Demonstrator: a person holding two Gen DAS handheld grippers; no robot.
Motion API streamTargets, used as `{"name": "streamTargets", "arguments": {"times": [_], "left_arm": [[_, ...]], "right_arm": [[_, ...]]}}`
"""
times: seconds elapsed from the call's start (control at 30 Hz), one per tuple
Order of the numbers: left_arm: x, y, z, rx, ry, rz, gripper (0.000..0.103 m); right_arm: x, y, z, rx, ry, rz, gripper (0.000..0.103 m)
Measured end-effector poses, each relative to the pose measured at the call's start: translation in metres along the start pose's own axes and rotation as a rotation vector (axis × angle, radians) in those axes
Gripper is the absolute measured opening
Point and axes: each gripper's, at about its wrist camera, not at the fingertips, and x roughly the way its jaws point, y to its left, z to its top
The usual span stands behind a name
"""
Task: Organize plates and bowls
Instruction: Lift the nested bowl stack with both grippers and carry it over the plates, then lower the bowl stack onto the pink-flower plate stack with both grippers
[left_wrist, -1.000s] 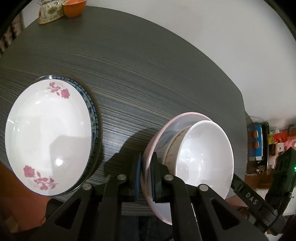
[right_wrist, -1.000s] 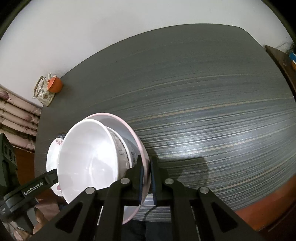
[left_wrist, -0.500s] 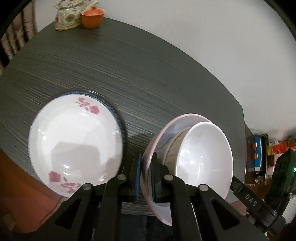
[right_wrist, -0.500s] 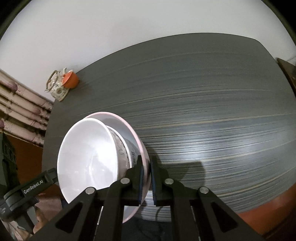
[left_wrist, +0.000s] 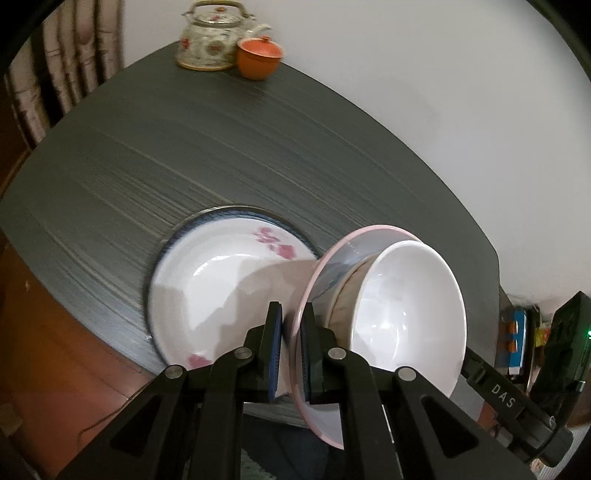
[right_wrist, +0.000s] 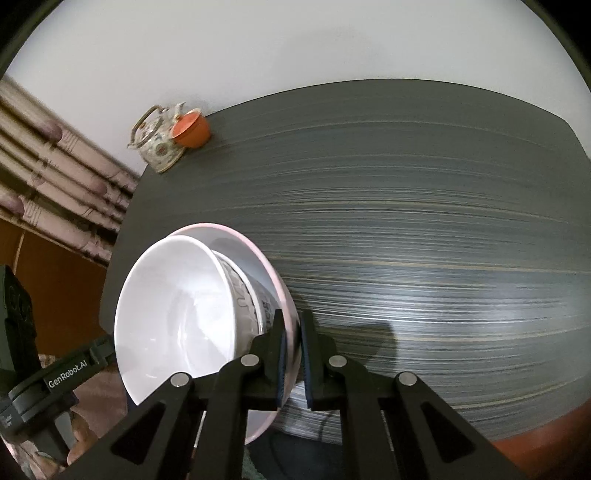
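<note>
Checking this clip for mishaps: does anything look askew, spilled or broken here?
Nothing is spilled or broken. The pink plate with the bowls on it hangs clear of the table, clamped at opposite rims by the left gripper and right gripper.

1. I see a pink-rimmed plate (left_wrist: 334, 254) held off the table (left_wrist: 184, 155), tilted steeply, its opposite rims pinched.
2. A white bowl (left_wrist: 406, 310) sits nested on it, over another patterned bowl (right_wrist: 245, 295).
3. A white plate with pink flowers (left_wrist: 221, 280) lies flat on a blue-rimmed plate (left_wrist: 229, 214) at the table's near edge.
</note>
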Motion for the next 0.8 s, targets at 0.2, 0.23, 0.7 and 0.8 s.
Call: {"name": "streamTargets", "arguments": {"times": [0.2,0.23,0.7,0.8], "left_arm": [[-0.008,0.029,0.006,-0.038,-0.012,0.018,0.005],[-0.009,0.033,0.007,-0.043,-0.013,0.019,0.005],[0.002,0.074,0.016,-0.096,-0.001,0.032,0.006],[0.008,0.077,0.020,-0.099,0.004,0.036,0.006]], "right_arm": [[0.016,0.030,0.002,-0.035,0.027,0.012,0.008],[0.018,0.033,0.002,-0.038,0.031,0.011,0.008],[0.051,0.057,0.001,-0.077,0.071,-0.012,0.008],[0.056,0.057,0.002,-0.076,0.068,-0.013,0.008]]}}
